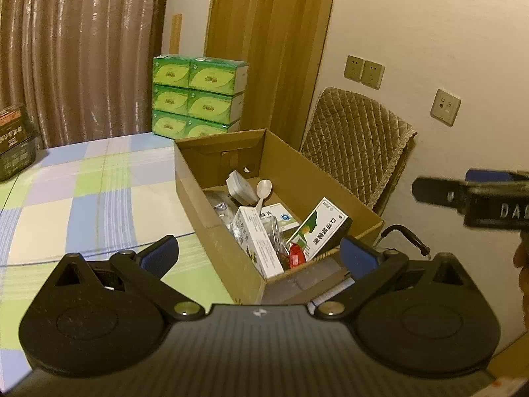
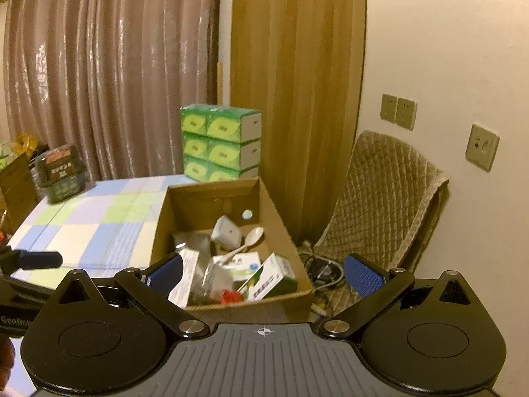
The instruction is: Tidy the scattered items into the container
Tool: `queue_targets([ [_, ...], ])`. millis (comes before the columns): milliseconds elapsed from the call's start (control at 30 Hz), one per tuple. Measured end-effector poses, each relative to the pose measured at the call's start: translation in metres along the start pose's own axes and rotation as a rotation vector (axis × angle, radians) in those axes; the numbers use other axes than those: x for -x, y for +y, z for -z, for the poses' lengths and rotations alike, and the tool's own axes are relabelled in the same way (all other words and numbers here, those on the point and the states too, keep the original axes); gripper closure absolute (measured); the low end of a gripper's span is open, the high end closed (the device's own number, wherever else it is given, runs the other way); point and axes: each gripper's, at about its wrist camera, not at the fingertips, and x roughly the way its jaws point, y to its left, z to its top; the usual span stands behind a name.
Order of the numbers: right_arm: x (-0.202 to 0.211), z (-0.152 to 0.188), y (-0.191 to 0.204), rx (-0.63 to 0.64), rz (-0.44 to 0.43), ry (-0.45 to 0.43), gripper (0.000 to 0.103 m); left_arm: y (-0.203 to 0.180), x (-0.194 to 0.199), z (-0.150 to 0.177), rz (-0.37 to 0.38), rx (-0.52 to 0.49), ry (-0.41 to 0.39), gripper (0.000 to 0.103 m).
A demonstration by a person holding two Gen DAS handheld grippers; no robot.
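An open cardboard box [image 1: 307, 172] sits at the right edge of the checked table [image 1: 99, 192]; it also shows in the right wrist view [image 2: 165, 211]. Inside lie medicine boxes [image 1: 258, 241], a white spoon [image 1: 264, 189], a white adapter [image 1: 239, 188] and a red item [image 1: 297, 255]. My left gripper [image 1: 259, 253] is open and empty, just in front of the box's near end. My right gripper [image 2: 264, 273] is open and empty, held above and in front of the box. The right gripper's finger shows in the left wrist view [image 1: 439, 192].
Green tissue packs [image 1: 198, 94] are stacked behind the box. A chair with a quilted cover [image 1: 357, 149] stands to its right by the wall. A dark box [image 1: 16, 142] sits at the table's far left. Cables [image 2: 322, 273] lie on the chair seat.
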Motion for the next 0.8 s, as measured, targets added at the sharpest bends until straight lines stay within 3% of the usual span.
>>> queue_targets([
  [800,0.062,0.028,0.023,-0.044,-0.007,0.033,0.002,-0.014,0.083,0.013,-0.093,0.03,-0.018,0.001],
])
